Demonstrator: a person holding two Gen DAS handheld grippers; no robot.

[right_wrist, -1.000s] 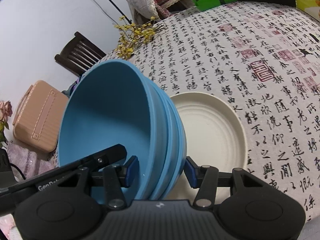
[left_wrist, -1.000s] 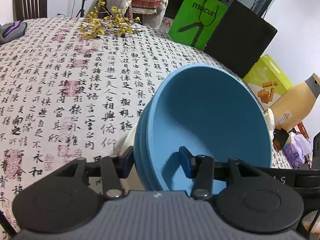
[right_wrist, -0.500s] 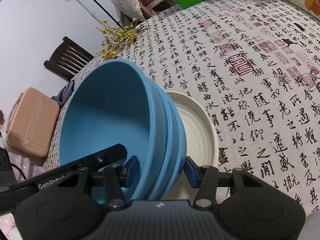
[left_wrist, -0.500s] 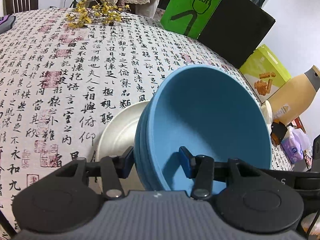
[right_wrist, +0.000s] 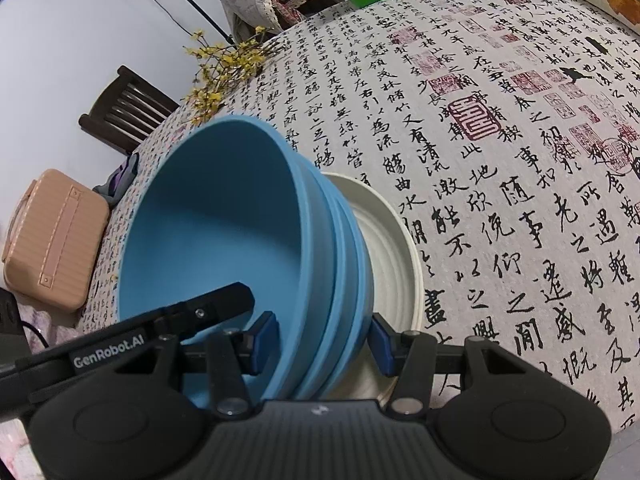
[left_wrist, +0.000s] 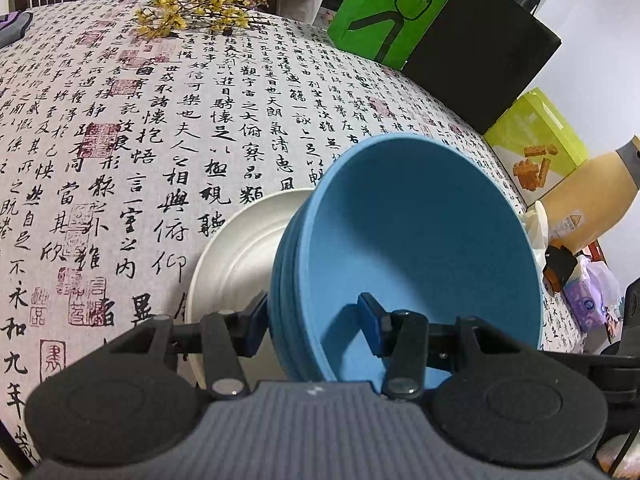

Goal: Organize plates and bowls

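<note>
A calligraphy-print tablecloth (left_wrist: pixel 160 140) covers the table; a dark wooden chair (right_wrist: pixel 128 108) stands against pale walls.

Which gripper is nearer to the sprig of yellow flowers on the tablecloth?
Neither, clearly. Left gripper and right gripper clamp opposite rims of the stacked blue bowls; the sprig of yellow flowers lies at the table's far edge from both.

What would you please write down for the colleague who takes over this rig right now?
Left gripper: shut on one side of the blue bowl stack's rim.
Right gripper: shut on the opposite side.
The nested bowls hang tilted just above the cream plate on the calligraphy tablecloth; whether they touch it cannot be told.
Done: bowls stacked and brought over the plate.
Left: probably set the stack down, perhaps on the plate, then open both grippers.
</note>
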